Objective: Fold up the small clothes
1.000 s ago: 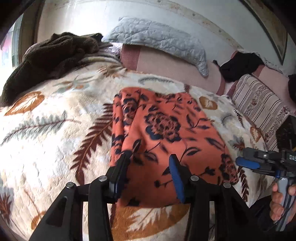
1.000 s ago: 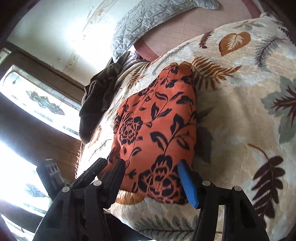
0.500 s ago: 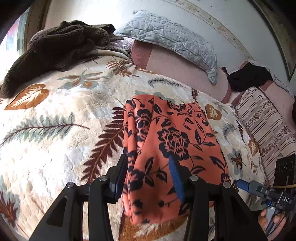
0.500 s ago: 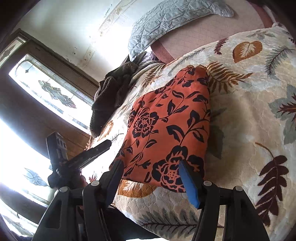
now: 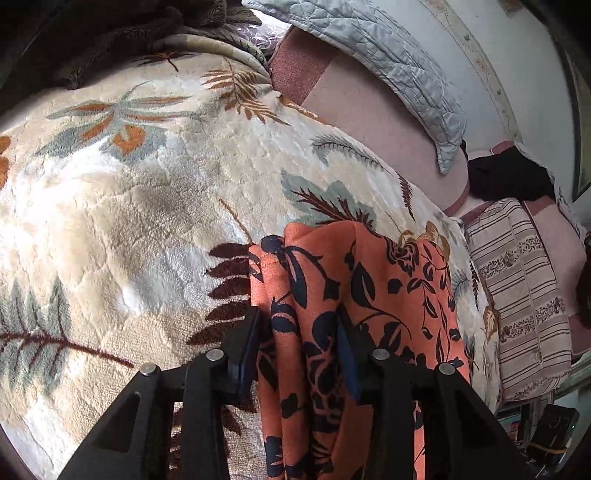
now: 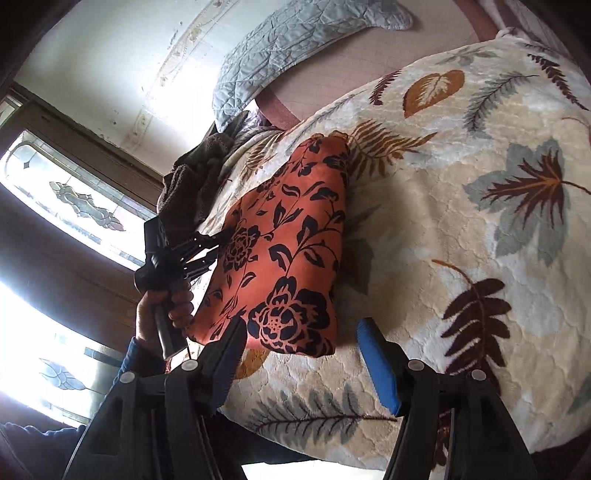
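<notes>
An orange garment with a black flower print lies on the leaf-patterned blanket. In the left wrist view its near edge bunches up between the fingers of my left gripper, which grips it. In the right wrist view the garment has its left side lifted by the left gripper, held in a hand. My right gripper is open and empty, just short of the garment's near corner.
A grey quilted pillow and a pink headboard cushion lie at the far side. A dark brown blanket is heaped at the far left. A striped cushion sits at the right. A window is behind the left hand.
My left gripper has closed on the garment's left edge and lifted it, pulling that side up and over. My right gripper has drawn back a little and stays open.
</notes>
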